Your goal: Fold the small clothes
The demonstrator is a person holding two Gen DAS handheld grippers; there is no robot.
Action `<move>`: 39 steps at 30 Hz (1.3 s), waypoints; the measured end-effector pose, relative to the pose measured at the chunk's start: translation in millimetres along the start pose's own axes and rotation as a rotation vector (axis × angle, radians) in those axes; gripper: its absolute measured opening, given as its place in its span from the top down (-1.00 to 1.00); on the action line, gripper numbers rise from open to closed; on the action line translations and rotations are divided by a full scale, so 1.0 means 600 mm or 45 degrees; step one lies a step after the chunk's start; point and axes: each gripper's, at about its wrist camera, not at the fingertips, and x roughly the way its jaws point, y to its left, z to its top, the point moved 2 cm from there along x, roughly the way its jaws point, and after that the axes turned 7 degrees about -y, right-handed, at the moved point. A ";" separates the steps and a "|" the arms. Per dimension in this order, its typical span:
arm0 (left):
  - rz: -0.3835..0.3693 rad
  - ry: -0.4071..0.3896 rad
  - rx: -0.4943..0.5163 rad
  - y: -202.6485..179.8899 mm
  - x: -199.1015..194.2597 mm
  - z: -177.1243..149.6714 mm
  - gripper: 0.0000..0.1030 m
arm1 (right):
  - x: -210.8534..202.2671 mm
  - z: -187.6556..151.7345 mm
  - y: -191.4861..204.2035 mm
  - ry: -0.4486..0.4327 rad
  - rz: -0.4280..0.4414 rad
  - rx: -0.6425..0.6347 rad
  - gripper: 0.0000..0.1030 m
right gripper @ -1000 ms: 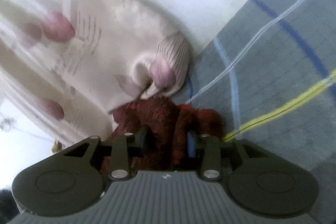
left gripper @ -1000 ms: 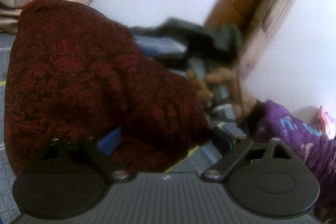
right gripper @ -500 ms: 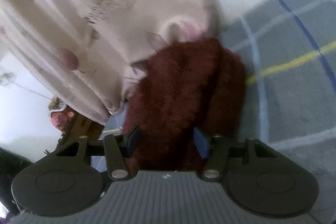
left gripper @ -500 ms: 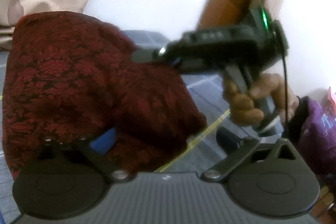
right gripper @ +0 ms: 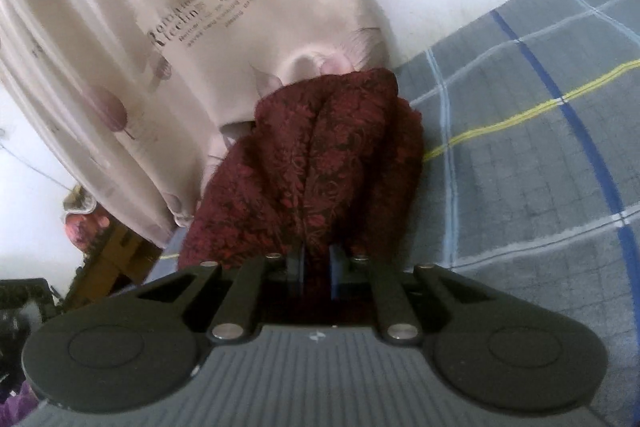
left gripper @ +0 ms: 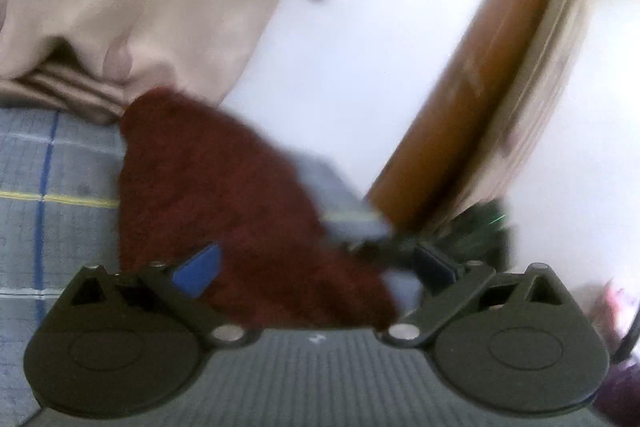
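Observation:
A dark red patterned garment (left gripper: 224,195) lies bunched on the grey checked bed sheet (left gripper: 60,187). My left gripper (left gripper: 316,259) is open wide just above its near edge, and neither blue pad presses on the cloth. In the right wrist view the same garment (right gripper: 320,155) rises in folds straight ahead. The jaws of my right gripper (right gripper: 316,263) are closing, and a fold of the red cloth is pinched between the blue pads. The left wrist view is blurred; the right gripper (left gripper: 480,227) shows there as a dark shape with a green light.
A beige leaf-print curtain (right gripper: 160,27) hangs down to the sheet (right gripper: 520,167) right behind the garment. A brown wooden frame (left gripper: 480,87) and a white wall stand to the right. A purple garment (left gripper: 616,395) lies at the lower right edge.
The right jaws have come together on a fold of the red garment and the view has rolled. The left gripper has pulled away from the cloth, its jaws a little wider.

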 end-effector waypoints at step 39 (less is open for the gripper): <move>0.082 0.136 0.102 0.032 0.020 -0.039 -0.99 | -0.026 0.044 0.095 -0.064 -0.201 -0.012 -0.62</move>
